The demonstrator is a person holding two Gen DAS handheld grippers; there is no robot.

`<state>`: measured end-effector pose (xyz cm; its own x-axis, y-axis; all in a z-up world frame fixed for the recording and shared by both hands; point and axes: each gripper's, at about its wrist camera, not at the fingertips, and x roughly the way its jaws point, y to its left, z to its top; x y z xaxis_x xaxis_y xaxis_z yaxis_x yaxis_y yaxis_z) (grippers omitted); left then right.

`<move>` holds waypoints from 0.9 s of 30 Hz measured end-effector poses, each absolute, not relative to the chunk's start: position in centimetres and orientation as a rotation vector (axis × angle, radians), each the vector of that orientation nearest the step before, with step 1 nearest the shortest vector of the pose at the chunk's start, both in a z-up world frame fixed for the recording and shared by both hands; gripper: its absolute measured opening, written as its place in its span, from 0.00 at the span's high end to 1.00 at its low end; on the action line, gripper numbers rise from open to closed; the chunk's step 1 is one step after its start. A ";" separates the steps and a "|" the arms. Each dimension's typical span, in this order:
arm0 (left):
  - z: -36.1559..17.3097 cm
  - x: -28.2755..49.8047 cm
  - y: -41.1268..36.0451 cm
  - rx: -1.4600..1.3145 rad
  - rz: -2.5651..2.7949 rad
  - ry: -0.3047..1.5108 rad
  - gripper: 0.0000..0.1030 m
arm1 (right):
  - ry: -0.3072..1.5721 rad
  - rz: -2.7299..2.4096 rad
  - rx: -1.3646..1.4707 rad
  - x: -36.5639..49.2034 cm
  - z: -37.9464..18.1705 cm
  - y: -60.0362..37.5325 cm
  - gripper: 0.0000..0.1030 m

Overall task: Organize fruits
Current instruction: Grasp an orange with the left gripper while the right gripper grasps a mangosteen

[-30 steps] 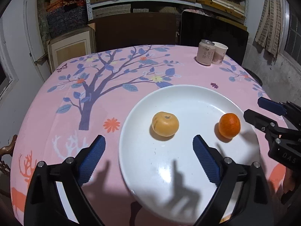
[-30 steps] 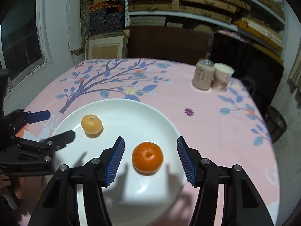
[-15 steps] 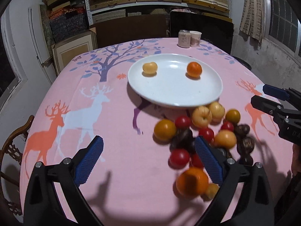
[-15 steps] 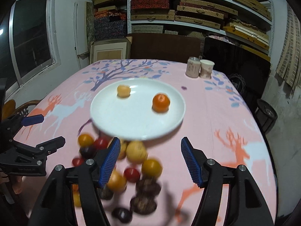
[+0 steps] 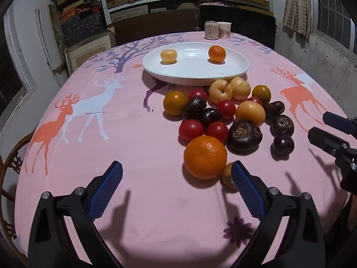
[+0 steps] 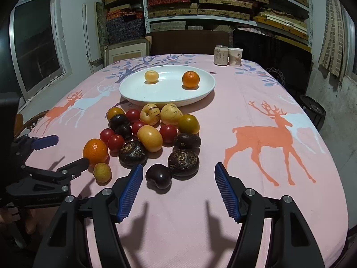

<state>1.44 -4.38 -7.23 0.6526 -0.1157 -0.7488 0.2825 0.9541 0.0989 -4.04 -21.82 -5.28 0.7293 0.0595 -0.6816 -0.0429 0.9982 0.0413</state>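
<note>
1. On the plate [image 5: 239,67]: an orange [image 5: 216,53] and a yellow fruit [image 5: 169,55].
2. Fruit pile [image 5: 223,116] on the worktop [image 5: 133,138], just before the plate.
3. Left gripper [image 5: 177,184] and right gripper [image 6: 179,186]: jaws spread, empty.

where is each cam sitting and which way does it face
Left wrist: on the left gripper, angled down across the table at the fruit pile and plate; its own open jaws show, and the right gripper at right.
Right wrist: on the right gripper, same heading; its own open jaws show, the left gripper at left.
Shared: plate, two fruits on it, the pile, can, cup.
</note>
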 end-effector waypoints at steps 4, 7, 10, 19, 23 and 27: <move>-7.8 2.8 -5.6 0.198 -0.241 0.859 0.11 | 0.756 0.056 0.013 -4.0 -5.5 -21.8 0.35; -8.5 3.7 -6.1 0.167 -0.275 0.891 0.43 | 0.751 0.055 -0.002 -4.0 -5.6 -21.6 0.35; -8.7 4.1 -6.1 0.139 -0.304 0.904 0.56 | 0.750 0.050 -0.011 -3.8 -5.7 -21.7 0.35; -7.3 2.4 -4.0 0.103 -0.278 0.838 0.57 | 0.816 0.097 -0.018 -3.2 -7.4 -21.4 0.35; -6.4 2.2 -2.6 0.081 -0.255 0.828 0.57 | 0.835 0.142 -0.033 -2.7 -8.0 -20.1 0.35; -6.7 2.4 -2.3 0.077 -0.250 0.844 0.57 | 0.878 0.167 -0.031 -1.5 -8.9 -18.9 0.47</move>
